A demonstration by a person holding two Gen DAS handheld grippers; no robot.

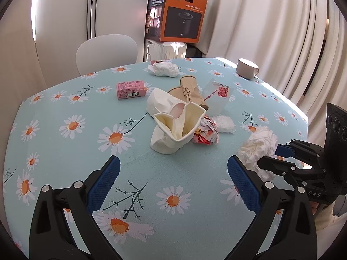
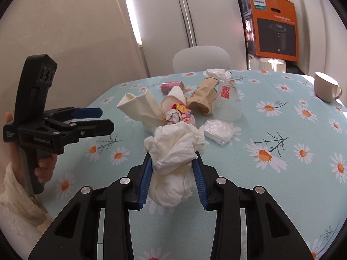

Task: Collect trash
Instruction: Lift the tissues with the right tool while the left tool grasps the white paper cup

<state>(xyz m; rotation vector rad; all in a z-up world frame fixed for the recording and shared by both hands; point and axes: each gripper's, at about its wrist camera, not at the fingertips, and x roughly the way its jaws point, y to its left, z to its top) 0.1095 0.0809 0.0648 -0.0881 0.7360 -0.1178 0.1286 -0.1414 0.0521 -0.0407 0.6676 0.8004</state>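
My right gripper [image 2: 173,169] has the crumpled white tissue [image 2: 173,149] between its two blue pads, closed on both sides of it, at center-bottom of the right wrist view. The wad bulges above and below the pads. In the left wrist view the same tissue [image 1: 259,149] is at the right edge, w/ the right gripper [image 1: 279,151] coming in from the right side.

My left gripper [image 1: 173,182] is wide open and has nothing in it; under it only the tablecloth [image 1: 65,151], light blue w/ daisies. In the right wrist view it is at the left of frame [image 2: 106,119], above the cloth.

Just beyond the tissue, in the middle of the table, is the trash pile: a crushed cream paper cup [image 1: 173,127], a small ball of red-and-white printed paper [image 1: 206,132] touching it on the right, a crumpled clear plastic piece [image 1: 224,124] beside that. Behind are a brown paper bag [image 1: 190,91] and a clear plastic cup w/ a red label [image 1: 219,99], touching the bag.

Further up-left lies a pink packet [image 1: 130,89], apart from the pile. At the far table edge is another white wad [image 1: 164,69]. Upper right of the table stands a beige mug [image 1: 246,68], well apart from the rest.

Behind the table: a white chair [image 1: 106,52], an orange PHILIPS box [image 1: 182,15], white curtains [image 1: 271,32].
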